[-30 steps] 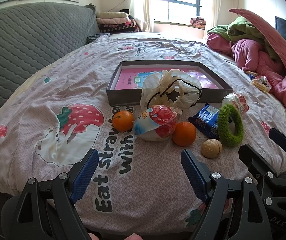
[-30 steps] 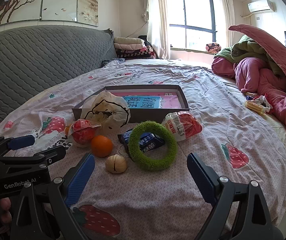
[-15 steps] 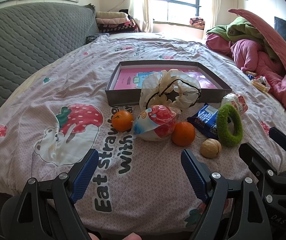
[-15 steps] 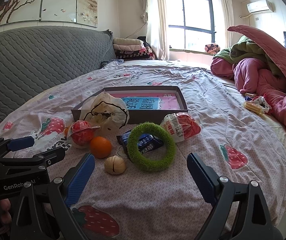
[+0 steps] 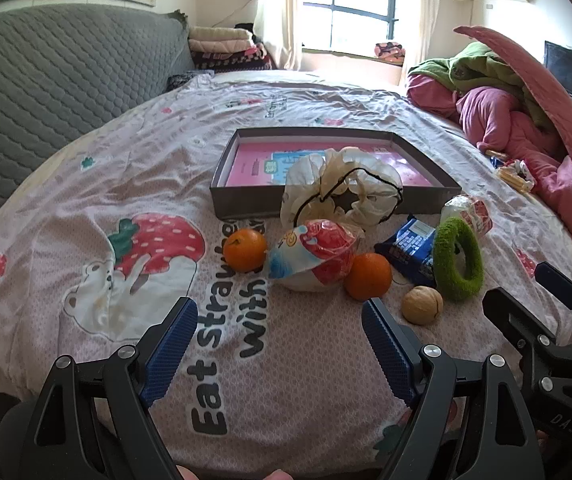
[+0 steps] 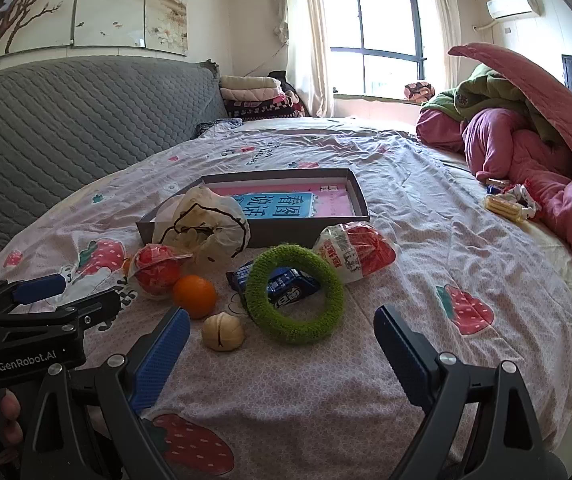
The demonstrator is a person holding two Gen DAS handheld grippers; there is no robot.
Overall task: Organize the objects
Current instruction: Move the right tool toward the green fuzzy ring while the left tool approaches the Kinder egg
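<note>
Nothing moved; both tongs [image 5: 279, 332] [image 6: 281, 332] wide apart, w/o load.

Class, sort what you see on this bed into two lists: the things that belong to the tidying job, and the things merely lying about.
Job in hand:
grey box
green ring
walnut
two oranges
blue packet
two red snack bags
white drawstring bag

Lying about:
pink and green bedding heap
folded blankets
wrappers near the heap
</note>
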